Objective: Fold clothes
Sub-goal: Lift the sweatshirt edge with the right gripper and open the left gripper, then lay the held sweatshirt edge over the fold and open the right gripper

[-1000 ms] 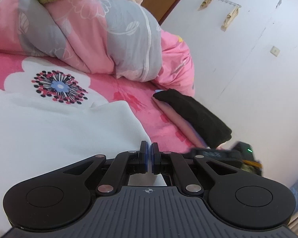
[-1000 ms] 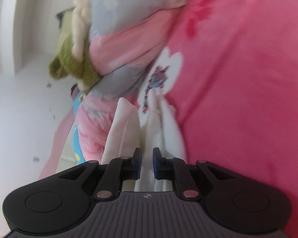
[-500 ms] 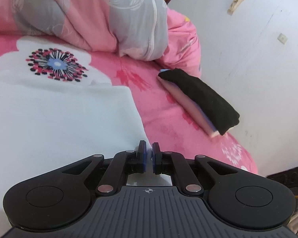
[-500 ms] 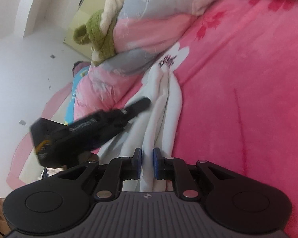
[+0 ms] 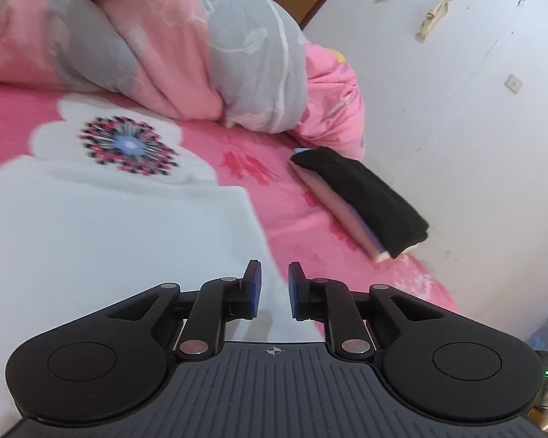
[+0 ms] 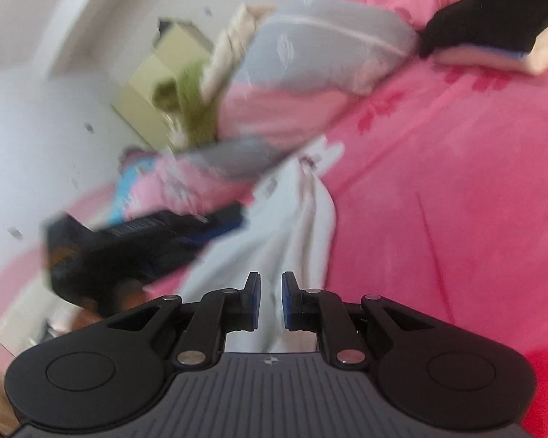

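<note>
Pointing slightly downward over the bed, the left gripper (image 5: 274, 288) had its jaws a little apart; they had just been opening, and nothing was clamped between the pads, though the edge of the white garment (image 5: 109, 241) lay under and just beyond them. That garment spread flat to the left of the fingers across the pink bedsheet (image 5: 299, 215). Farther out, right of the fingers, a black folded cloth (image 5: 365, 197) rested on a pale pad near the white wall (image 5: 475, 127), and beyond lay a heaped pink-and-grey quilt (image 5: 201, 62).

The right gripper (image 6: 271, 299), also angled down, was clamped on a bunched fold of the same white garment (image 6: 292, 233), which ran away from the pads in ridges. Left of the fingers the other gripper showed, blurred. The quilt (image 6: 310, 84) lay farthest.
</note>
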Available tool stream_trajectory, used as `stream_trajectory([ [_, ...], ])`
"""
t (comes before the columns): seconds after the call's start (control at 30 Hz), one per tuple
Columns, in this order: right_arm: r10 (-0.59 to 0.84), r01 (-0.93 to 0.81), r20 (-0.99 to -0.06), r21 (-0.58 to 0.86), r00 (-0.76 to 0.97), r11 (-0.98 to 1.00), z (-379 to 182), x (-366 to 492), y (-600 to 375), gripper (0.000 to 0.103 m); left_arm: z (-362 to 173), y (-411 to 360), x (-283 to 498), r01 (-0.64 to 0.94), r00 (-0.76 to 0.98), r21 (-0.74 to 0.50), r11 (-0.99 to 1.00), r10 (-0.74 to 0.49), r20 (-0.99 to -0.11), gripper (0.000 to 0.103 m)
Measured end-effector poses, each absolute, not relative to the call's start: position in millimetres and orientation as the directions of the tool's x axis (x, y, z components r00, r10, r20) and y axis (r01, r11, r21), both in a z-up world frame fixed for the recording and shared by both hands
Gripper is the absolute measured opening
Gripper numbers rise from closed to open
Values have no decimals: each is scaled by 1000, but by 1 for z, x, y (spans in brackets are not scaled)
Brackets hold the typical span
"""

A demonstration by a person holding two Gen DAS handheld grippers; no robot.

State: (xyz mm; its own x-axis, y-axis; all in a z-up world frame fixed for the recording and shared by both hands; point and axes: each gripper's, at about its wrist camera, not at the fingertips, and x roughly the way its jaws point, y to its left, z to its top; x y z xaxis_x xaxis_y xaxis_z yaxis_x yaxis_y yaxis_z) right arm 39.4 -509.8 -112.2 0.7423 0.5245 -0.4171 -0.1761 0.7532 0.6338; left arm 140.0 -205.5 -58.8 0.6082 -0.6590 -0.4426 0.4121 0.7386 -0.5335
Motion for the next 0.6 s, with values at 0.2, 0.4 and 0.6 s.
stream_trajectory([
  [0.2,435,-103,-479,574,762,813,-102,43,-498,13,-52,-159,106,386,685,-443,809,-573,-449,23],
  [0.4,420,-146,-481,508,769,849,-83,82,-476,13,-69,-153,92,365,728,-362,858,-505,-463,24],
  [0.6,369,-121,-564,427,739,896,-101,133,-469,13,-81,-150,90,362,746,-332,871,-484,-457,24],
])
